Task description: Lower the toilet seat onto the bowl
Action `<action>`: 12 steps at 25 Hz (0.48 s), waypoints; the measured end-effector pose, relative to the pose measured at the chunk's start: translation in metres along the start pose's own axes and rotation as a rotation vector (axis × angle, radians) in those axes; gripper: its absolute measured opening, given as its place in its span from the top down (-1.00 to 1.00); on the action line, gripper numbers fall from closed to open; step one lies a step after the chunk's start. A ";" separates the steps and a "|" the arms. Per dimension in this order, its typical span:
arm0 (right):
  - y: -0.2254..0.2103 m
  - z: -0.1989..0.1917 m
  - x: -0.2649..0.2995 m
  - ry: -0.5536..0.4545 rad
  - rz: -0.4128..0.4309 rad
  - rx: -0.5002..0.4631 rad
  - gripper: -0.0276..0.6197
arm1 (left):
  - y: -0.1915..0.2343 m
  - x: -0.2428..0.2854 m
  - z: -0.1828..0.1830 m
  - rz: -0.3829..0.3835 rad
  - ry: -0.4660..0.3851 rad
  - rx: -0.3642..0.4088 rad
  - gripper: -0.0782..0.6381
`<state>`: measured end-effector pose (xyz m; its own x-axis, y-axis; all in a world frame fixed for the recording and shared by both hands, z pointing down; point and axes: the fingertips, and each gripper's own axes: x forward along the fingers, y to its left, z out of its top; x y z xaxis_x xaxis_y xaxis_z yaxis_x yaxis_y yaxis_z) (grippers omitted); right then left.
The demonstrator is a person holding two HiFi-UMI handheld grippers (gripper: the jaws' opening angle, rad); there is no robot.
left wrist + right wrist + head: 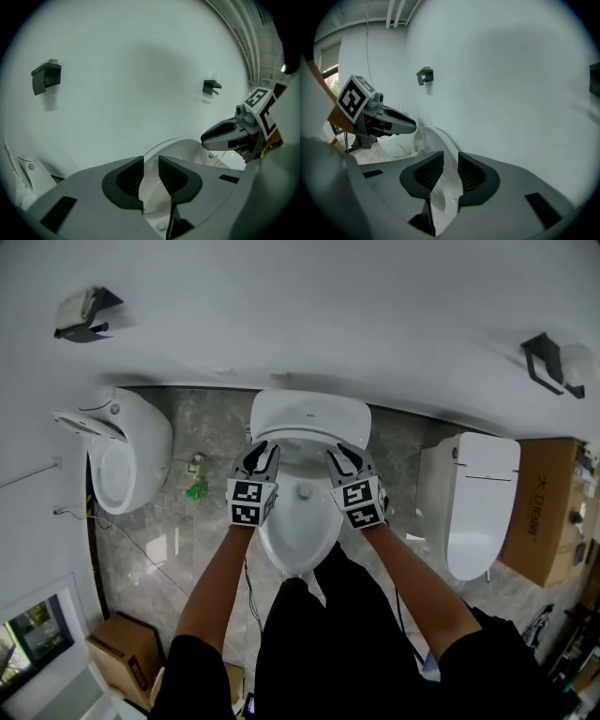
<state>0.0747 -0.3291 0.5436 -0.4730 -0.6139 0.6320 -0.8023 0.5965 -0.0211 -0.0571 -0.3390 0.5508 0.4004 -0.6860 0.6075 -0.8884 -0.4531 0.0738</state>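
A white toilet stands against the wall in the head view, its bowl [298, 532] open below. The seat [302, 448] is raised, leaning back toward the lid [309, 413]. My left gripper [260, 458] is at the seat's left rim and my right gripper [344, 458] at its right rim. In the left gripper view the jaws [151, 176] stand apart with the seat's white edge [180, 149] running between them. In the right gripper view the jaws [451, 171] likewise straddle the seat rim [437, 140]. Neither pair visibly presses on it. Each gripper view also shows the other gripper beyond the seat.
Another toilet [127, 460] stands at the left and a third [480, 502] at the right. Cardboard boxes sit at far right [548, 512] and lower left [122, 652]. A green item [197, 489] lies on the marble floor. Black brackets [86, 317] [553, 362] hang on the wall.
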 end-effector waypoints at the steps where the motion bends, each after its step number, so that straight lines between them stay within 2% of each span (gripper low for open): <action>1: 0.000 -0.002 0.001 0.009 0.002 -0.003 0.58 | 0.001 0.002 -0.001 0.007 0.006 0.001 0.51; 5: -0.004 -0.005 0.005 0.023 -0.002 -0.017 0.58 | 0.005 0.014 -0.005 0.012 0.028 -0.008 0.48; 7: -0.004 -0.005 0.006 0.027 -0.005 -0.017 0.58 | 0.006 0.019 -0.007 0.006 0.049 0.013 0.35; 12: -0.003 -0.005 0.009 0.032 0.000 -0.047 0.58 | 0.006 0.025 -0.006 0.006 0.061 0.063 0.34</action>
<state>0.0746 -0.3340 0.5533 -0.4602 -0.5976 0.6565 -0.7842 0.6204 0.0150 -0.0541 -0.3559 0.5712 0.3789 -0.6540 0.6547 -0.8742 -0.4852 0.0213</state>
